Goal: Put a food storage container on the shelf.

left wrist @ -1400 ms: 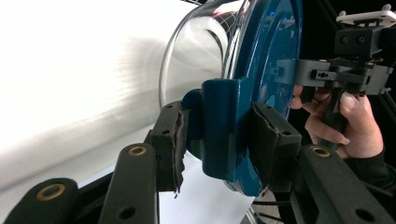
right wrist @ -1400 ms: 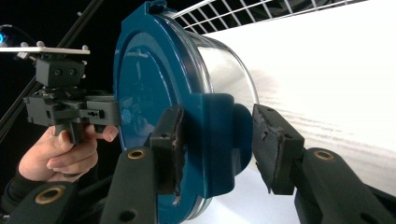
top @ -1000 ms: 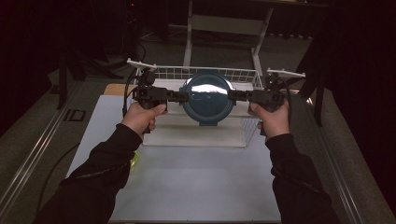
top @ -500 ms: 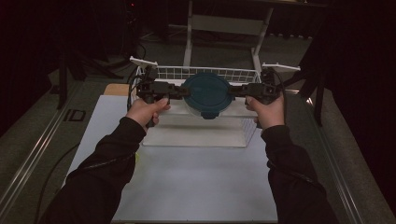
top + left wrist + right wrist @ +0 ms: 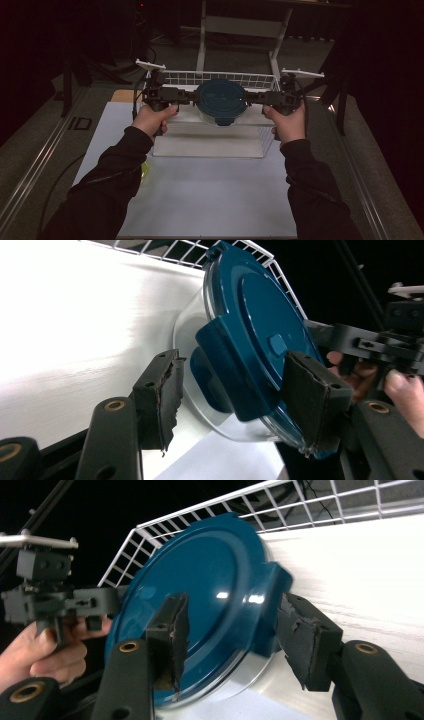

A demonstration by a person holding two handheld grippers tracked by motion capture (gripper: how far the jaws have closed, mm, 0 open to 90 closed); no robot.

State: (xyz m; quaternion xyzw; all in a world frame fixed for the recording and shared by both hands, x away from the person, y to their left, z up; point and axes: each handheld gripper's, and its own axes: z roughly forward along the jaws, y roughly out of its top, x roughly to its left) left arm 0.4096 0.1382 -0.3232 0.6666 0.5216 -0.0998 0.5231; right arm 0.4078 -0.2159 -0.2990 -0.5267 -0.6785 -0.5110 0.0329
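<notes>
Item: round clear-walled container with a dark teal plastic clip-on lid (image 5: 220, 101), lid up in the high view. It sits between the two hand-held grippers, over the far half of a white wire-sided basket (image 5: 218, 80) with a pale floor.

Left gripper (image 5: 186, 95): just left of the container, pointing at it from the side. Its jaws straddle a teal side clip of the lid (image 5: 235, 370) in the left gripper view. One pad lies against the lid's top face; the other pad (image 5: 159, 395) stands apart from the clear wall, with a gap showing. The jaws have just been opening, with the container's edge between them. Judged a released or releasing hold, not a pinch.

Right gripper (image 5: 256, 97): just right of the container, mirroring the other. In the right gripper view its jaws bracket the lid's rim and the opposite clip (image 5: 272, 592). The near pad overlaps the lid face; the far pad stands off the clip. These jaws too have just been opening around the lid's edge.

Progress, as judged: the lidded container appears delivered into the basket, and the let-go is under way. Whether its base rests fully on the basket floor cannot be told.

Left to do: draw both grippers outward, clear of the clips.

Surroundings: white table sheet (image 5: 215, 195) nearer the person than the grippers.
</notes>
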